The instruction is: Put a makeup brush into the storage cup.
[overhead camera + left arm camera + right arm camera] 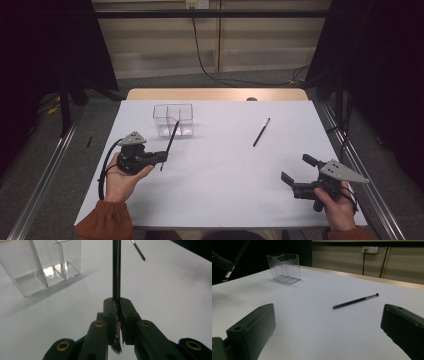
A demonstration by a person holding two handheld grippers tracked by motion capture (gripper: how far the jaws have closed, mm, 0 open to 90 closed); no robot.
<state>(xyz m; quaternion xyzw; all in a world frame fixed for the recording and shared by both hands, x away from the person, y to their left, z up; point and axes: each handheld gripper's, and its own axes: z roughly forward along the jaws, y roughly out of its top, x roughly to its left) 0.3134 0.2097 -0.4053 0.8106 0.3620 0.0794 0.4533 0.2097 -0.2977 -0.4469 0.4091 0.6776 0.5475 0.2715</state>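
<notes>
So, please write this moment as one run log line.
left gripper: shut on brush | right gripper: open, empty | second brush: on table | holder: empty

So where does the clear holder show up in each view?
High view: clear holder stands at upper left of the white table, just beyond the brush held in the left gripper.
Left gripper view: holder at top left, left of the held brush.
Right gripper view: holder at upper left.
Shared landmark: the loose brush lying on the table.
</notes>
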